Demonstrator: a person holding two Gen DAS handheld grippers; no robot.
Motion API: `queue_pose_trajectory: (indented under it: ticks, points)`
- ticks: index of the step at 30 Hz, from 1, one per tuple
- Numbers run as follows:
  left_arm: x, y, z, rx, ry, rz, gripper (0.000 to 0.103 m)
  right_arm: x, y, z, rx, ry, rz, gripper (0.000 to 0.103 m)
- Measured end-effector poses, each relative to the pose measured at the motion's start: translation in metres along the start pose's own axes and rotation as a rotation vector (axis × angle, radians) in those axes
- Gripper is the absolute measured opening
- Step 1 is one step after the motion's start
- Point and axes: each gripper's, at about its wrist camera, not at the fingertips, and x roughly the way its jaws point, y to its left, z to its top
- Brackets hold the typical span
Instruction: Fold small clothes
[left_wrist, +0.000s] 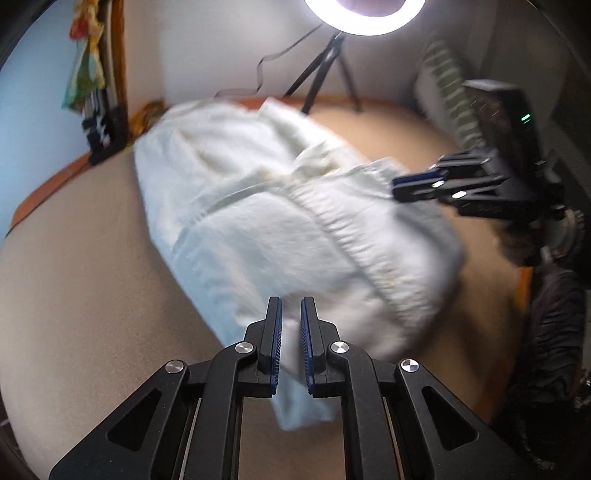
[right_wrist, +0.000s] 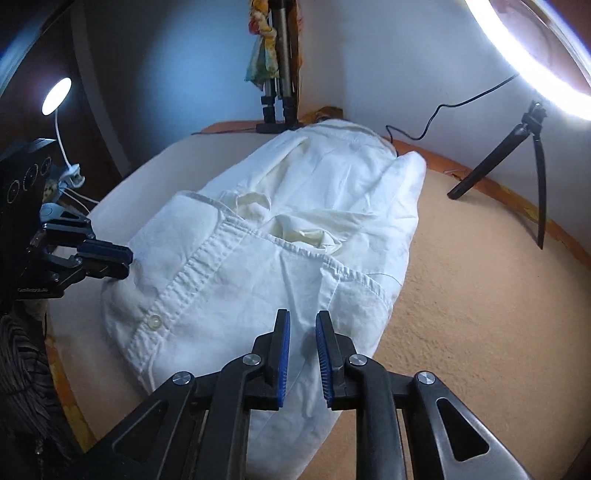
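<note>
White shorts (left_wrist: 280, 229) with an elastic waistband and one button lie on the tan table, also in the right wrist view (right_wrist: 266, 258). My left gripper (left_wrist: 291, 306) is shut on one end of the waistband; cloth runs between its blue pads. It also shows in the right wrist view (right_wrist: 125, 260) at the shorts' left edge. My right gripper (right_wrist: 303, 321) is shut on the other waistband end, with fabric bunched between its pads. It shows in the left wrist view (left_wrist: 397, 186) at the shorts' right edge.
A ring light (left_wrist: 364, 14) on a black tripod (right_wrist: 532, 162) stands at the table's far side, with a cable (right_wrist: 443, 110) along the wall. A second tripod (right_wrist: 277, 96) with colourful cloth stands in the corner. A small clip lamp (right_wrist: 55, 96) glows at left. The table has an orange rim (right_wrist: 517, 206).
</note>
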Motion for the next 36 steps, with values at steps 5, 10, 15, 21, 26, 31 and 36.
queue_pose_trajectory:
  ticks: [5, 10, 15, 21, 26, 31, 36]
  points:
    - [-0.014, 0.032, 0.018, -0.047, -0.061, 0.009, 0.009, 0.002, -0.028, 0.021, 0.037, -0.037, 0.088, 0.012]
    - [-0.012, 0.057, 0.051, -0.046, -0.095, 0.040, 0.009, 0.008, -0.063, 0.052, 0.048, -0.076, 0.039, 0.015]
    - [0.027, 0.075, 0.077, -0.052, -0.059, 0.027, 0.009, 0.054, -0.074, 0.066, 0.027, 0.001, 0.056, 0.013]
    - [0.068, 0.101, 0.091, -0.056, -0.009, 0.059, 0.010, 0.095, -0.089, 0.092, 0.021, -0.002, 0.039, 0.011]
    - [0.087, 0.126, 0.109, -0.091, -0.026, 0.100, 0.030, 0.110, -0.115, 0.118, 0.066, -0.041, 0.007, 0.012]
    - [0.077, 0.153, 0.123, -0.165, -0.110, 0.133, 0.058, 0.083, -0.143, 0.124, 0.149, -0.151, -0.008, 0.035]
    - [0.095, 0.182, 0.137, -0.245, -0.092, 0.094, 0.059, 0.102, -0.160, 0.125, 0.146, -0.076, -0.005, 0.035]
